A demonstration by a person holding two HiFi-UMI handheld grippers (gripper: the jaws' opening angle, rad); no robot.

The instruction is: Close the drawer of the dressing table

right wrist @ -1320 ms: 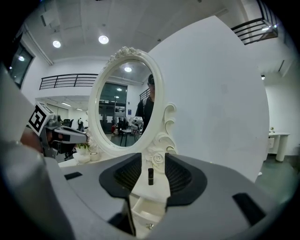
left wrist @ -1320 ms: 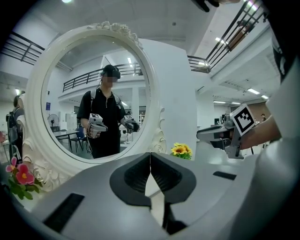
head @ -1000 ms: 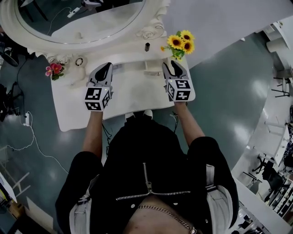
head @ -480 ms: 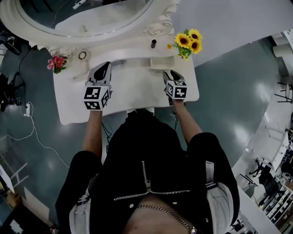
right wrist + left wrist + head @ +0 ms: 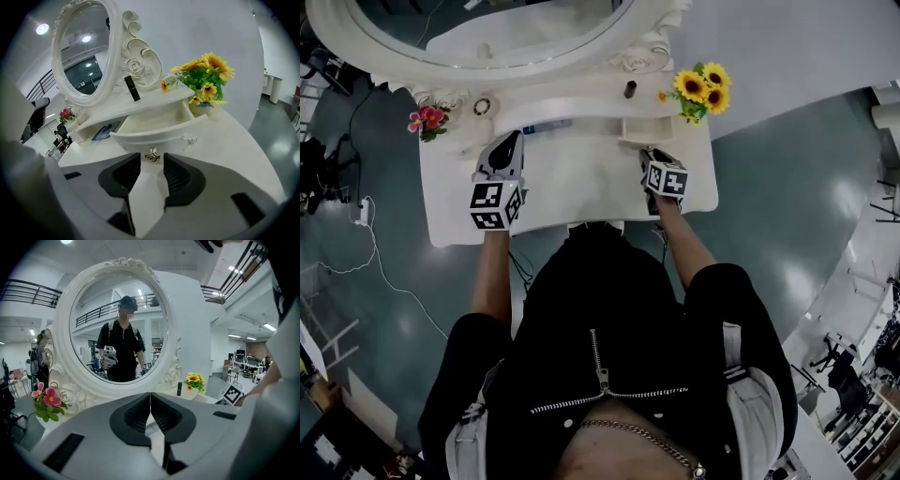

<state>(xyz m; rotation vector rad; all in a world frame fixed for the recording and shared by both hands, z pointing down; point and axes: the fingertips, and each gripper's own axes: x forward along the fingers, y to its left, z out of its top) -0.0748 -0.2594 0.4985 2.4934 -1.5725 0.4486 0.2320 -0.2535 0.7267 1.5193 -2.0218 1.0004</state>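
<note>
The white dressing table [image 5: 572,192] has its small right drawer [image 5: 637,129] pulled out. In the right gripper view the drawer's curved front [image 5: 159,133] faces me, with a gold knob [image 5: 152,154] at its middle. My right gripper [image 5: 151,161] is open, and the knob sits just beyond its jaw tips, in line with the gap. In the head view the right gripper [image 5: 649,153] hovers low over the tabletop in front of the drawer. My left gripper [image 5: 514,139] is shut and holds nothing [image 5: 150,399]. It hangs above the table's left half, pointing at the mirror.
An oval mirror [image 5: 487,28] in an ornate frame [image 5: 61,333] backs the table. Sunflowers [image 5: 701,89] stand right of the drawer [image 5: 206,77]. A dark tube [image 5: 132,88] stands on the shelf above it. Pink flowers [image 5: 428,120] mark the left end. Cables [image 5: 366,234] trail on the floor.
My right gripper has dropped lower and shifted left and back, away from the sunflowers, to the drawer's front. The left gripper has hardly moved. The head view has shifted slightly.
</note>
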